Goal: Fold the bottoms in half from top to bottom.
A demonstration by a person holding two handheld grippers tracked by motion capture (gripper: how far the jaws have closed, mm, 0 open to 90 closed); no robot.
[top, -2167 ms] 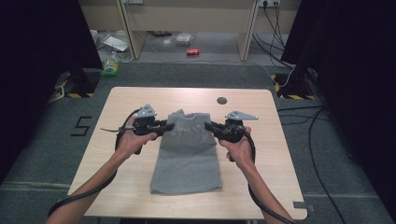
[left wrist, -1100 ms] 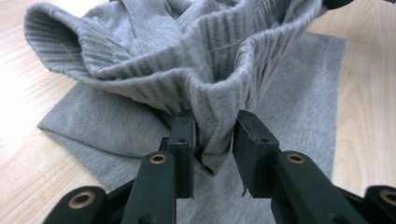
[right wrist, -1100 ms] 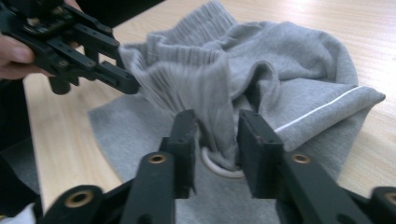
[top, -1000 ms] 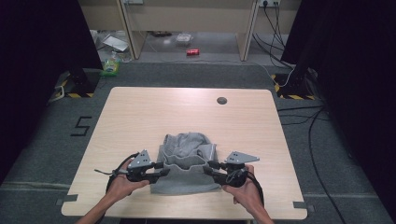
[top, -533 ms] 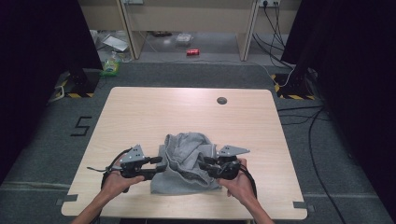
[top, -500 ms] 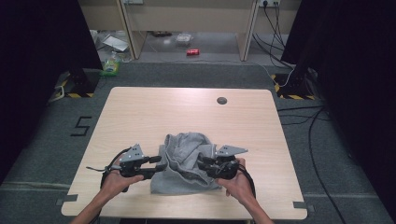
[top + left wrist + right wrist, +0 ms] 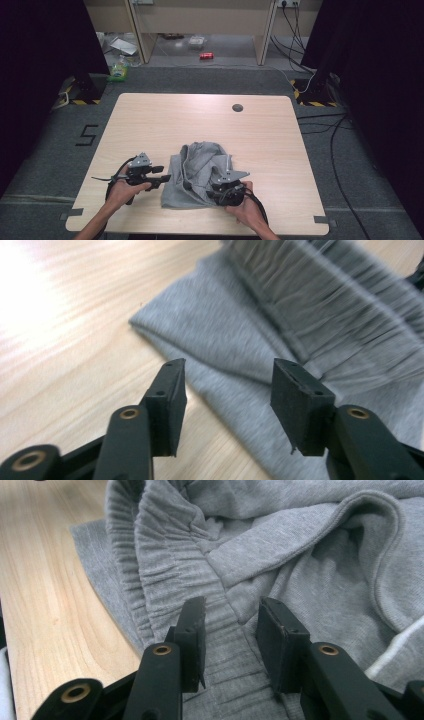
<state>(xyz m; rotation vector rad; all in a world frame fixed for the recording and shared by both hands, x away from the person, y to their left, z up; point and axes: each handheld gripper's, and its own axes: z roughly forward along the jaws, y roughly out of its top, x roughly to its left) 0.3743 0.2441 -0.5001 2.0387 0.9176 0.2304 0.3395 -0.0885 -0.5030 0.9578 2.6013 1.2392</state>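
Note:
A grey garment (image 7: 197, 172) lies folded over itself on the near middle of the wooden table (image 7: 200, 125). Its ribbed waistband (image 7: 165, 575) is bunched on top. My left gripper (image 7: 164, 178) hovers at the cloth's left edge. In the left gripper view its jaws (image 7: 227, 370) stand open over the grey cloth (image 7: 225, 330), have just been opening, and nothing is pressed between them. My right gripper (image 7: 216, 192) sits on the garment's near right part. In the right gripper view it (image 7: 232, 607) is shut on a fold of the waistband.
A round cable hole (image 7: 237, 107) sits near the table's far edge. Bare wood lies to the left, right and far side of the garment. On the floor beyond are a red can (image 7: 206, 55), a green bottle (image 7: 118, 70) and cables (image 7: 320, 125) at the right.
Both hands carried the garment's far end toward the near edge, folding it over. The left gripper has since let go and drawn off to the left; the right one has sunk onto the cloth.

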